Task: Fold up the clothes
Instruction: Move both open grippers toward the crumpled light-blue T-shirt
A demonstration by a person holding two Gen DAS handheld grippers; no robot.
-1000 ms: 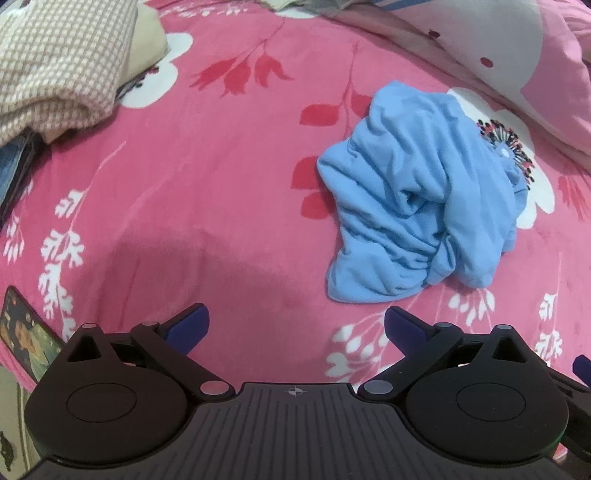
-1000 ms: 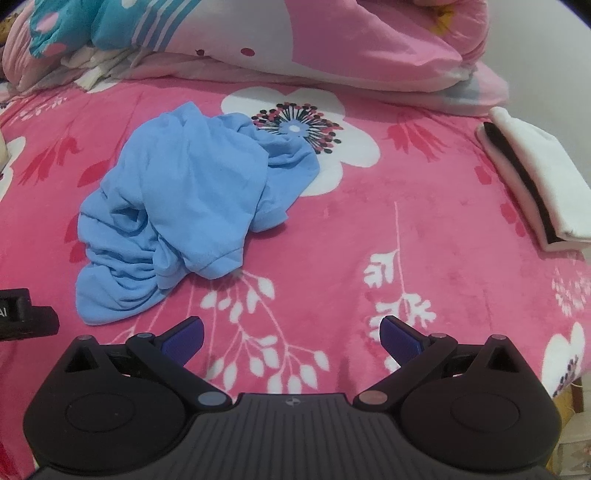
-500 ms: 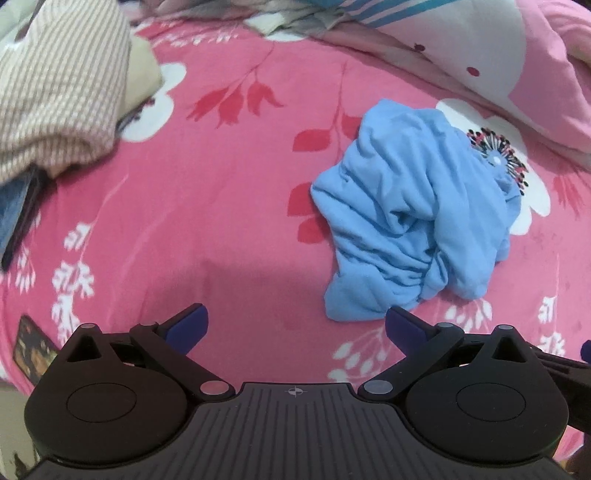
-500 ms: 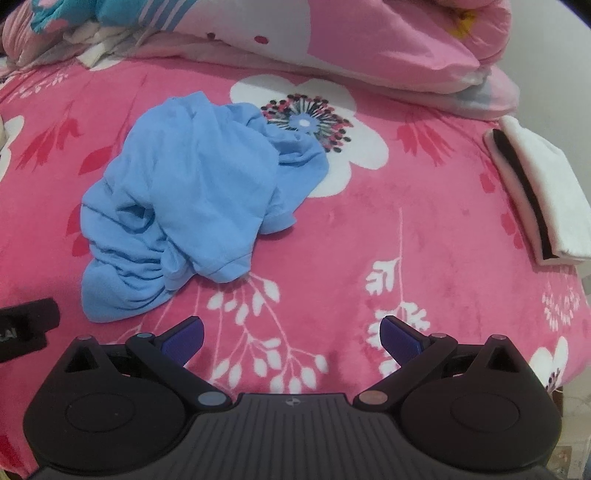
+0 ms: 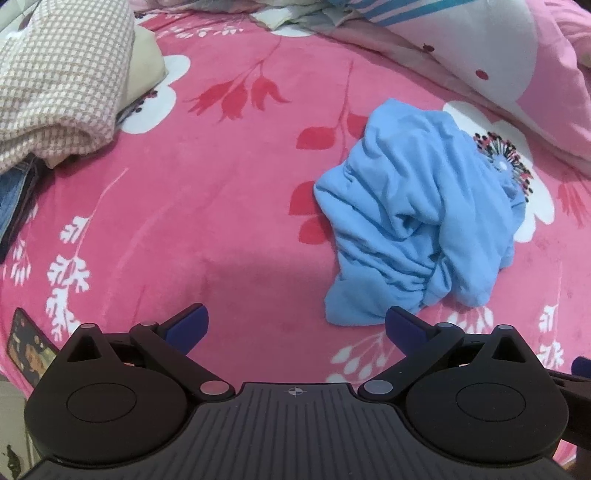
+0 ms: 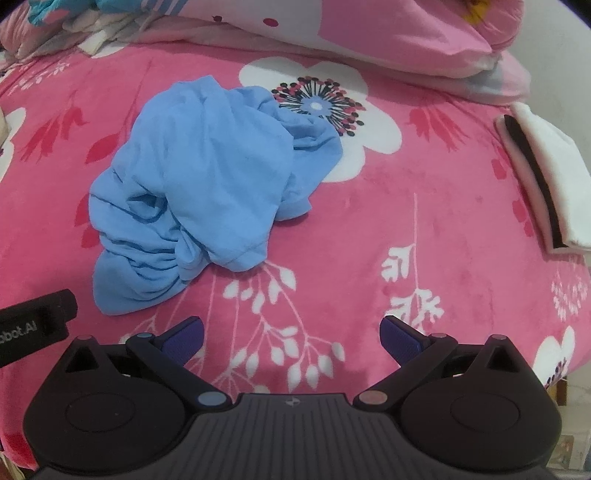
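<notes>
Both grippers empty and spread wide: left gripper (image 5: 295, 326) and right gripper (image 6: 291, 338) hover over the blanket (image 5: 221, 192), neither touching cloth. The shirt (image 5: 417, 218) is a crumpled blue heap in mid-bed, ahead and right of the left gripper, ahead and left of the right one (image 6: 207, 192). Folding not started; it needs spreading flat first. Main risk: no clear corner or hem to aim at. One hemmed edge shows at the near side in the right view, the rest is bunched and twisted, so a pinch there likely takes several layers at once and lifts the whole wad instead of opening it. Can't tell which part is sleeve, collar or body, so two grips could land on the same layer or on crossed ones and tighten the twist. The blanket is plush: fingers going low for a thin edge could catch pile along with the shirt and drag the bedding. Fisheye bends distances near the frame edge, easy to close short of the cloth. Clutter is well apart for now: checked cloth (image 5: 62, 81) far left, folded white piece (image 6: 546, 181) at the right bed edge, pillows (image 6: 369, 33) behind; a wide spread toward the pillows could run the shirt up onto them.
</notes>
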